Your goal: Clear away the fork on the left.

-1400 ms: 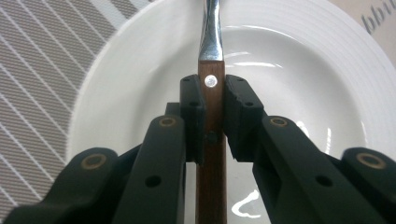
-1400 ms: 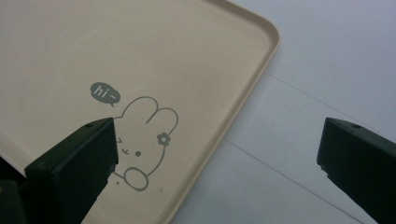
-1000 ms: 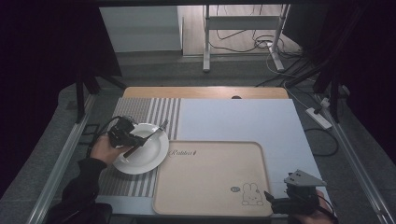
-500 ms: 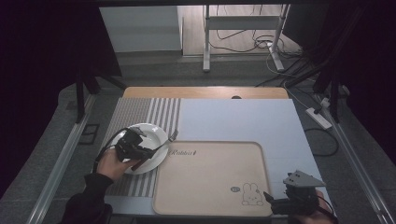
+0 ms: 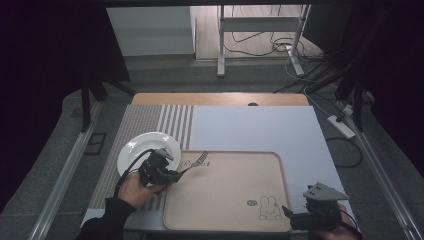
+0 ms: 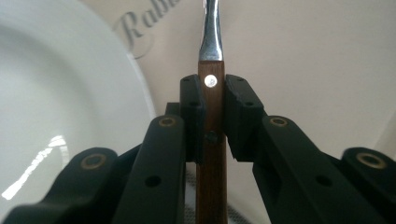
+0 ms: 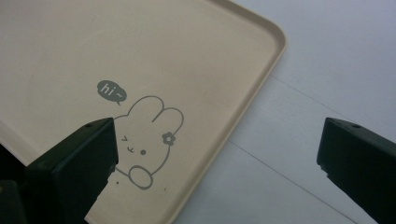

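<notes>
A beige tray lies on the near part of the table, and a white plate sits just left of it. The left gripper is clamped on the wooden handle of a fork, whose tines are over the tray's far left corner. The right gripper rests at the tray's near right corner with jaws wide and empty.

Tray centre bare, room to pass w/o contact. Fork tines overhang tray's top-left corner, blocking it. White plate just beside tray's left edge, narrows that side. Right gripper sits at bottom-right corner by rabbit print. Far blue mat open.
</notes>
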### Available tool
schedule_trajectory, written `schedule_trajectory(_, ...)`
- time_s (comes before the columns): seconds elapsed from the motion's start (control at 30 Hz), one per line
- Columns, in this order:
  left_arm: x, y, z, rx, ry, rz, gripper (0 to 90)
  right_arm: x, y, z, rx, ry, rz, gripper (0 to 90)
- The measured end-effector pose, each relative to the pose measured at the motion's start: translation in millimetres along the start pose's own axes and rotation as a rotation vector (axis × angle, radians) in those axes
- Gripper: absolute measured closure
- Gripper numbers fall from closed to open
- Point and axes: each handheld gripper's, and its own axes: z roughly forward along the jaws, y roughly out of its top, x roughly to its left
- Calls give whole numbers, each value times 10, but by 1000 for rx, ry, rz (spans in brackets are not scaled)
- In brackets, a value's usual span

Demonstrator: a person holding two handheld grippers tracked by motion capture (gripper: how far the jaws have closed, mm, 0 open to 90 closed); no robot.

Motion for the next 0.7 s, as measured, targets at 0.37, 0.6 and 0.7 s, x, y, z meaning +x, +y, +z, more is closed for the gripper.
schedule_trajectory(0.37,-293,43,236,35,-18,-13,777,-7,-2,-2,-4,-6,7,0)
schedule_trajectory(0.6,-395,17,353,64,-22,-18,776,-3,-1,0,-1,-17,5,0)
schedule_trajectory(0.7,-418,3,404,85,-14,-2,773,-5,-1,-2,-2,-19,13,0)
